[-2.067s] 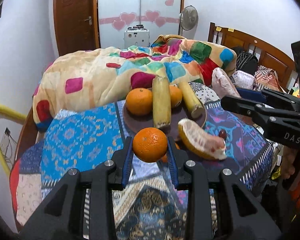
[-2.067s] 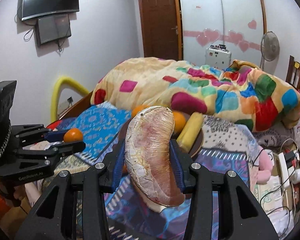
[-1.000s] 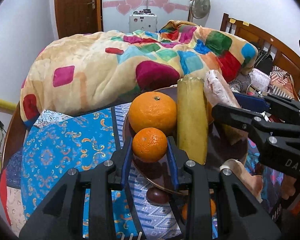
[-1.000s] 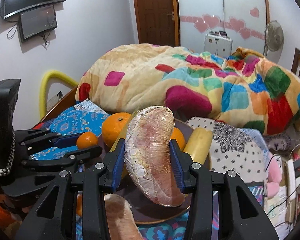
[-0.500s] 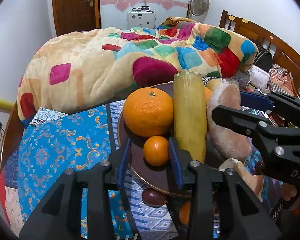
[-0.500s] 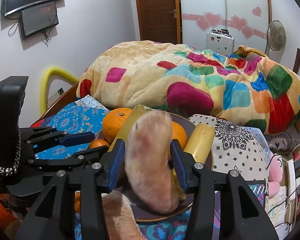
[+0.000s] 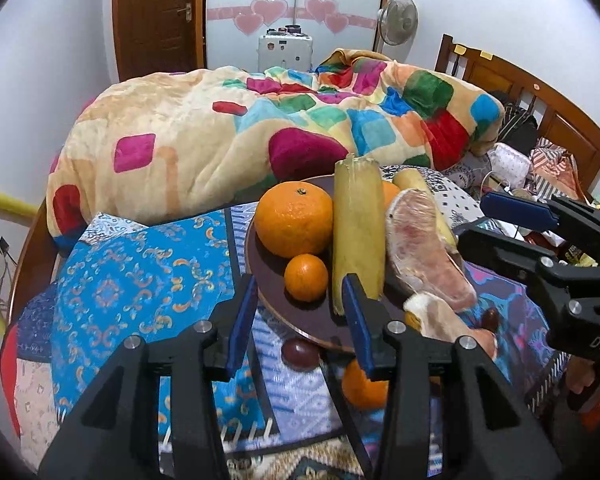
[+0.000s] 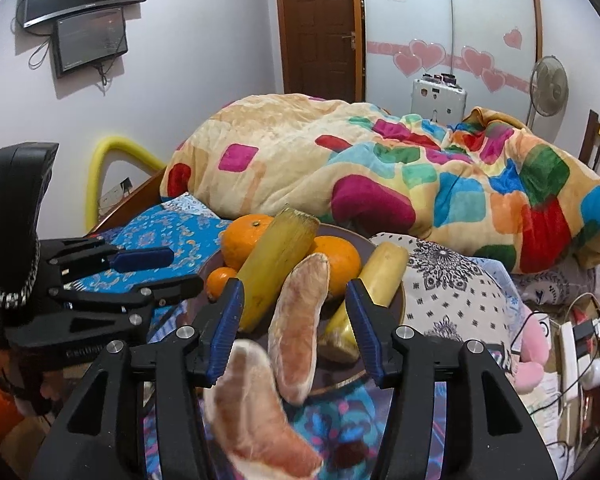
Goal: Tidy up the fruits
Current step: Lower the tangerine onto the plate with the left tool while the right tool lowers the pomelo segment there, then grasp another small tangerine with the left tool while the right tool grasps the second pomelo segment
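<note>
The left gripper (image 7: pixel 302 314) is wide open and holds nothing. The small orange (image 7: pixel 306 277) sits just past its fingers, on the brown plate (image 7: pixel 260 268) in the middle of the frame. The right gripper (image 8: pixel 295 330) is wide open too, and empty. The pomelo slice (image 8: pixel 298 326) between its fingers leans on the plate's near rim.

That slice could slide off, since part of it hangs over the edge. A bump from either gripper could roll the small orange.

The plate is crowded. More fruit waits low in the frame: another orange (image 7: pixel 362 386), a dark plum (image 7: pixel 300 353), another pomelo slice (image 8: pixel 256 412). Open cloth (image 7: pixel 140 280) lies at the left.
</note>
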A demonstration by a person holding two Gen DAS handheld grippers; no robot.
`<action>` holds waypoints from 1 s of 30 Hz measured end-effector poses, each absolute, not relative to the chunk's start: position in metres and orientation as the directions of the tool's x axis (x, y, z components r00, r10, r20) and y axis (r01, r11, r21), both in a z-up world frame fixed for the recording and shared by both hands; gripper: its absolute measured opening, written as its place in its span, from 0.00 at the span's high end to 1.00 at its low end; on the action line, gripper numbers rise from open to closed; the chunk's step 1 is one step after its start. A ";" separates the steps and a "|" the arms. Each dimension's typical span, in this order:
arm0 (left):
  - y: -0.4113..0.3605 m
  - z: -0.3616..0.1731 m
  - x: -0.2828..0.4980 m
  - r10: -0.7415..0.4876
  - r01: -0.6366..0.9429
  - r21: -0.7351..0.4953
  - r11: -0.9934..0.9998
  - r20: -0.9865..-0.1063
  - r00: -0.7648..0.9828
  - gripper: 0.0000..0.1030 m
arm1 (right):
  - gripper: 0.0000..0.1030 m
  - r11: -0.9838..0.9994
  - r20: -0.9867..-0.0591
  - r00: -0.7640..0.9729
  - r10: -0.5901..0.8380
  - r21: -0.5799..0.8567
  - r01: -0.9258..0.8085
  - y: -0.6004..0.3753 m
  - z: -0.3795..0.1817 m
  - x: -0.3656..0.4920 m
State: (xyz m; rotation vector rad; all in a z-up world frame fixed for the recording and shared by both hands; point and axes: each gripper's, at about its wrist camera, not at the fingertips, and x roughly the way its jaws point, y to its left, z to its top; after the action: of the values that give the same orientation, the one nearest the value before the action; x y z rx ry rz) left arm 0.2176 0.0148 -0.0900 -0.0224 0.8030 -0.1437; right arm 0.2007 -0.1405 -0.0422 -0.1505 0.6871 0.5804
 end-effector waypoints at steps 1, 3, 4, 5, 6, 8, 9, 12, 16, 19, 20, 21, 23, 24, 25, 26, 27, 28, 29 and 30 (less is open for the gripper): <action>0.015 -0.089 0.214 -0.136 0.120 -0.072 0.990 -0.714 0.687 0.58 | 0.52 0.831 -0.636 0.621 0.458 0.057 -0.554 -0.142 -0.041 0.197; 0.015 -0.086 0.206 -0.134 0.121 -0.069 0.990 -0.712 0.689 0.57 | 0.50 0.825 -0.636 0.615 0.466 0.062 -0.561 -0.145 -0.041 0.189; 0.016 -0.085 0.201 -0.132 0.120 -0.068 0.991 -0.711 0.691 0.56 | 0.49 0.823 -0.637 0.612 0.468 0.062 -0.565 -0.146 -0.041 0.185; 0.016 -0.085 0.197 -0.131 0.118 -0.067 0.991 -0.709 0.693 0.54 | 0.48 0.821 -0.638 0.611 0.469 0.060 -0.567 -0.147 -0.041 0.181; 0.017 -0.084 0.194 -0.129 0.116 -0.067 0.991 -0.708 0.695 0.52 | 0.47 0.821 -0.639 0.610 0.467 0.057 -0.569 -0.148 -0.043 0.175; 0.017 -0.084 0.186 -0.124 0.112 -0.064 0.992 -0.707 0.696 0.51 | 0.45 0.820 -0.643 0.610 0.463 0.049 -0.571 -0.149 -0.044 0.169; 0.017 -0.084 0.183 -0.123 0.112 -0.063 0.992 -0.707 0.696 0.51 | 0.45 0.819 -0.644 0.611 0.460 0.044 -0.572 -0.149 -0.046 0.164; 0.017 -0.087 0.175 -0.125 0.114 -0.063 0.992 -0.712 0.691 0.51 | 0.44 0.815 -0.655 0.601 0.458 0.039 -0.579 -0.151 -0.052 0.156; 0.017 -0.093 0.166 -0.124 0.118 -0.059 0.991 -0.720 0.683 0.50 | 0.44 0.812 -0.676 0.583 0.451 0.039 -0.583 -0.151 -0.064 0.151; 0.017 -0.099 0.161 -0.124 0.126 -0.051 0.991 -0.726 0.676 0.50 | 0.44 0.808 -0.691 0.564 0.453 0.051 -0.587 -0.152 -0.073 0.151; 0.017 -0.101 0.159 -0.122 0.127 -0.048 0.991 -0.728 0.674 0.50 | 0.44 0.806 -0.698 0.557 0.451 0.051 -0.590 -0.151 -0.076 0.152; 0.017 -0.104 0.159 -0.119 0.128 -0.044 0.991 -0.731 0.672 0.50 | 0.44 0.805 -0.701 0.555 0.448 0.047 -0.591 -0.151 -0.079 0.151; 0.017 -0.108 0.158 -0.117 0.127 -0.042 0.991 -0.735 0.667 0.50 | 0.44 0.804 -0.711 0.549 0.440 0.039 -0.593 -0.148 -0.085 0.153; 0.019 -0.110 0.159 -0.118 0.126 -0.044 0.991 -0.738 0.665 0.50 | 0.44 0.803 -0.714 0.545 0.439 0.040 -0.594 -0.147 -0.087 0.153; 0.020 -0.113 0.159 -0.119 0.125 -0.048 0.991 -0.741 0.661 0.50 | 0.44 0.802 -0.719 0.540 0.438 0.042 -0.595 -0.146 -0.089 0.155; 0.020 -0.116 0.160 -0.120 0.123 -0.051 0.991 -0.746 0.656 0.50 | 0.44 0.801 -0.723 0.533 0.439 0.047 -0.596 -0.145 -0.091 0.157; 0.020 -0.118 0.160 -0.118 0.122 -0.050 0.991 -0.748 0.653 0.50 | 0.44 0.800 -0.727 0.525 0.442 0.056 -0.597 -0.143 -0.094 0.159; 0.020 -0.121 0.160 -0.114 0.121 -0.046 0.992 -0.751 0.650 0.50 | 0.44 0.799 -0.729 0.520 0.445 0.061 -0.598 -0.143 -0.095 0.161; 0.019 -0.123 0.160 -0.109 0.121 -0.040 0.992 -0.753 0.649 0.50 | 0.44 0.799 -0.730 0.518 0.446 0.064 -0.597 -0.142 -0.096 0.162; 0.019 -0.125 0.160 -0.105 0.120 -0.035 0.992 -0.755 0.647 0.50 | 0.44 0.799 -0.732 0.515 0.446 0.067 -0.597 -0.141 -0.097 0.164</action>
State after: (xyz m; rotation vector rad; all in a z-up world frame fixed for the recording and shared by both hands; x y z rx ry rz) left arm 0.1604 0.0188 -0.1245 0.0193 0.8576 -0.1278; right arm 0.1636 -0.1408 -0.0975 -0.2035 0.8164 0.6316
